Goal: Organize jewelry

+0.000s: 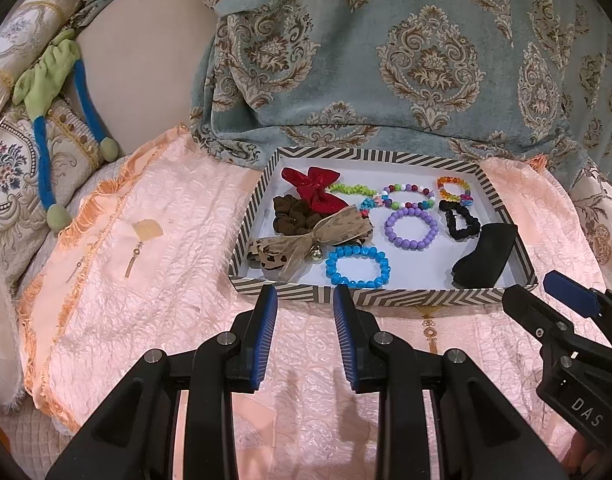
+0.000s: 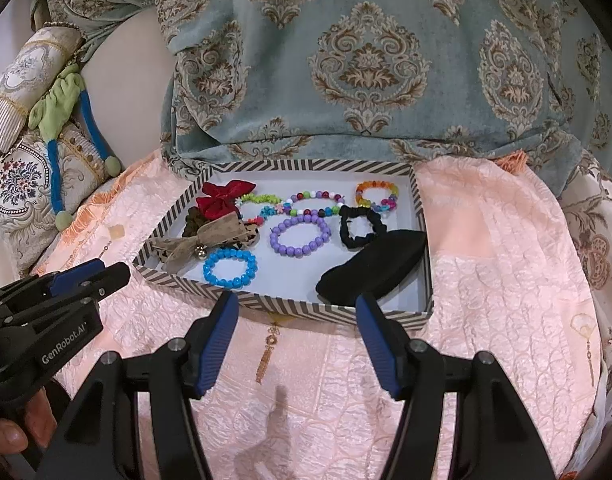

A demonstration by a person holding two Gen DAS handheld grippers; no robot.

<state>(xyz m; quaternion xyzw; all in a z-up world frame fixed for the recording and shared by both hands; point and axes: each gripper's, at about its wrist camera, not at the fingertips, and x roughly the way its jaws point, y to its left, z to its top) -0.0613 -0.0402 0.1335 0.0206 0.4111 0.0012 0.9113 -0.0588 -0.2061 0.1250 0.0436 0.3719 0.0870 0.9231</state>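
Observation:
A striped-rim tray [image 1: 385, 297] [image 2: 290, 309] lies on a pink cloth. It holds a blue bead bracelet [image 1: 357, 267] [image 2: 230, 267], a purple bead bracelet [image 1: 411, 228] [image 2: 300, 235], multicolour bead bracelets [image 1: 409, 197], an orange one [image 1: 453, 188], a black scrunchie [image 1: 461, 220] [image 2: 359, 228], a black pouch [image 1: 485, 256] [image 2: 373, 266], a red bow [image 1: 315, 188] [image 2: 222, 198], a brown scrunchie [image 1: 290, 216] and a leopard ribbon bow [image 1: 306, 240] [image 2: 202, 246]. My left gripper [image 1: 305, 300] is open and empty just before the tray's front rim. My right gripper [image 2: 300, 304] is open and empty at the same rim, further right.
A blue-grey damask cushion [image 1: 385, 60] rises behind the tray. Embroidered pillows [image 1: 10, 168] and a green and blue cloth toy [image 1: 54, 92] lie at the left. The pink cloth [image 1: 146, 260] spreads around the tray.

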